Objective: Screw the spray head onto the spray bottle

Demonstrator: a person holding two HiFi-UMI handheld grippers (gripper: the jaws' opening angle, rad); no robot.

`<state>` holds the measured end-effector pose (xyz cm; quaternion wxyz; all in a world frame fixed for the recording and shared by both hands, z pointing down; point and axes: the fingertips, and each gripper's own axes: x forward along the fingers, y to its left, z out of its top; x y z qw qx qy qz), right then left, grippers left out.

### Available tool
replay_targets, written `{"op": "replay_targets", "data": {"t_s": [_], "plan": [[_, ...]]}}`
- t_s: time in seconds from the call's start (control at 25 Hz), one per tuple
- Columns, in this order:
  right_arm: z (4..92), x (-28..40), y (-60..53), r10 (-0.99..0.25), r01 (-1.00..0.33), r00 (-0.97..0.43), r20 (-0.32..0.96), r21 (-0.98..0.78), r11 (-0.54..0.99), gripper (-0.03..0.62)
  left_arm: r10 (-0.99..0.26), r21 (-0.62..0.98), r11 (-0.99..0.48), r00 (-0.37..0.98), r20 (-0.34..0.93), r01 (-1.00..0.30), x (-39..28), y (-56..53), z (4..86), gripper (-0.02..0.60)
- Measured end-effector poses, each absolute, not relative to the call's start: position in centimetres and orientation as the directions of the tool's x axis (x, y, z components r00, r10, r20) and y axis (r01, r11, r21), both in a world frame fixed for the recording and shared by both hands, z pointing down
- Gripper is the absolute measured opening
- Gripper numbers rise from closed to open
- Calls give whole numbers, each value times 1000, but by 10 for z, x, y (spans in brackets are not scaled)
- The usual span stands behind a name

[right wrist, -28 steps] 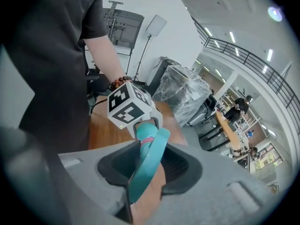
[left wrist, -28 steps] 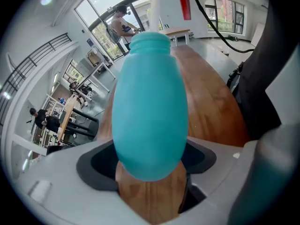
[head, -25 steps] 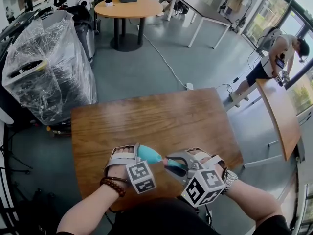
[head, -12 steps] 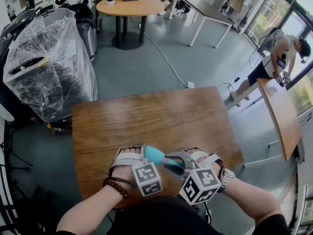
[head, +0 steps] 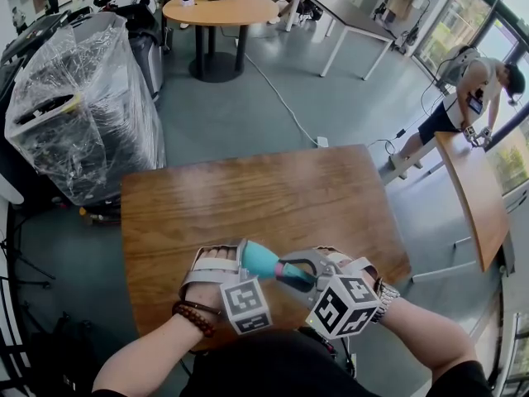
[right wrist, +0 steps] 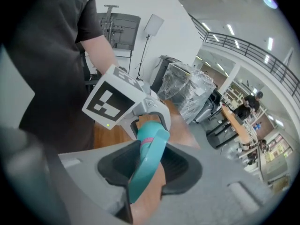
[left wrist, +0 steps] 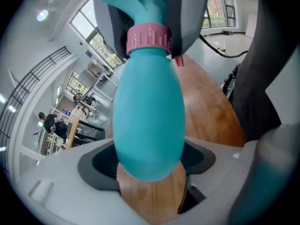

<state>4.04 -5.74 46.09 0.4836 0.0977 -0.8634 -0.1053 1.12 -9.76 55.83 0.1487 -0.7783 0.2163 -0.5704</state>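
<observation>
The fingers [left wrist: 99,162] of the left gripper [left wrist: 150,163] are standing wide apart and pressing on the round lower body of the teal spray bottle [left wrist: 150,116], one pad on each side. The fingers [right wrist: 180,165] of the right gripper [right wrist: 147,168] are standing closer together and pinching the flat teal spray head [right wrist: 149,149] by its trigger part. The pink collar [left wrist: 147,37] is sitting on the neck, between head and bottle. I cannot tell whether its thread is fully tight. The two grippers are meeting just above the near edge of the wooden desk [head: 264,188], and the bottle is lying tilted between them, seemingly lifted off the wood.

I am judging the bottle to be light, thin plastic. It is smooth and rounded, so it may slip, or dent under a hard squeeze. The widest part of the body is looking like the best place to hold it. The head is looking stiffer, but the trigger may give way under pressure. A hold nearer the collar would probably turn it more surely.
</observation>
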Motion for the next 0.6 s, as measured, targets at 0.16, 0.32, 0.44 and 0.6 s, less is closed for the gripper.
{"op": "replay_targets", "data": {"t_s": [0.16,0.32,0.44,0.6], "plan": [[462,45,-72,-213,-381,-550,808,-16,924,124,-552,-520,-833,241,798,-187,9,-105,555,407],[472,55,-80,-137,-652,-616,776,-404,642,124,-599,-575,-801,214,772,-166,9,-110,556,407],[480,56,-78,-88,-685,-697,712,-625,373,126,-615,-599,-789,198,764,-137,6,-110,562,407],[483,54,-76,-100,-678,-720,687,-665,313,133,-585,-566,-811,221,780,-148,10,-105,572,407]]}}
